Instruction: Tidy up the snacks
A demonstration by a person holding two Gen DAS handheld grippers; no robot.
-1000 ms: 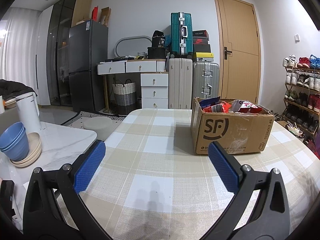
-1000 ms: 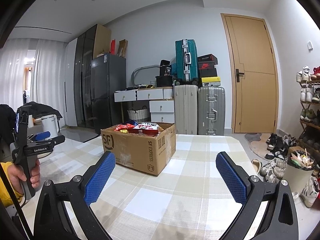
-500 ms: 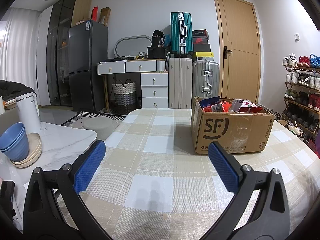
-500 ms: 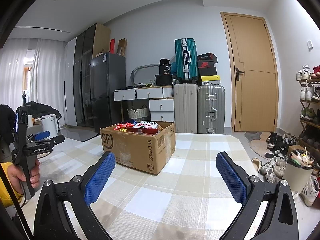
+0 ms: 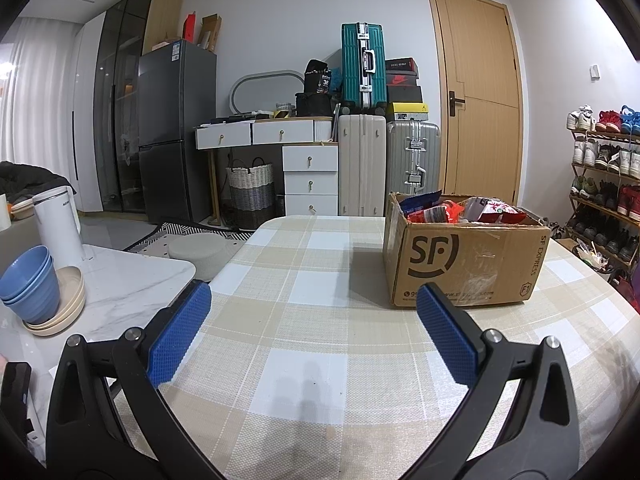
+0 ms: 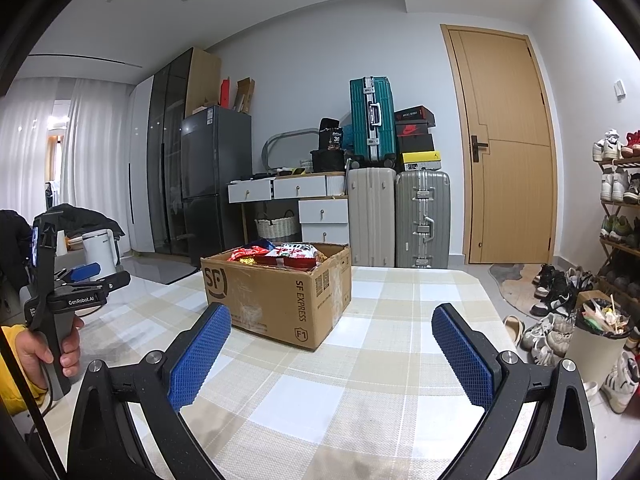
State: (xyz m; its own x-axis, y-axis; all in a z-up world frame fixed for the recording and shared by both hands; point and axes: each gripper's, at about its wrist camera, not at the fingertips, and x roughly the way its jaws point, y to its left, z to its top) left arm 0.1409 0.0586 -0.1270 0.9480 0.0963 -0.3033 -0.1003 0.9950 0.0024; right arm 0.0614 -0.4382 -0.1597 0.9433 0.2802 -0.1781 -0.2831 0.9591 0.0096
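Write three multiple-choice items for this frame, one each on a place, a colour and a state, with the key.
1. Where are the snack packets?
A. Inside the open brown cardboard SF box
B. Spread on the checked beige-and-white tablecloth
C. On the white marble side table

2. What colour is the suitcase standing on top of the other suitcases?
A. Red
B. Teal
C. Black

3. What state is the right gripper in?
A. Shut on a packet
B. Shut, empty
C. Open, empty

Key: 1 A, the packets show above the box's open top in both views. 2 B, the upper case is teal, over a cream one and a silver one. 3 C, its blue-padded fingers stand wide apart with only tablecloth between them.
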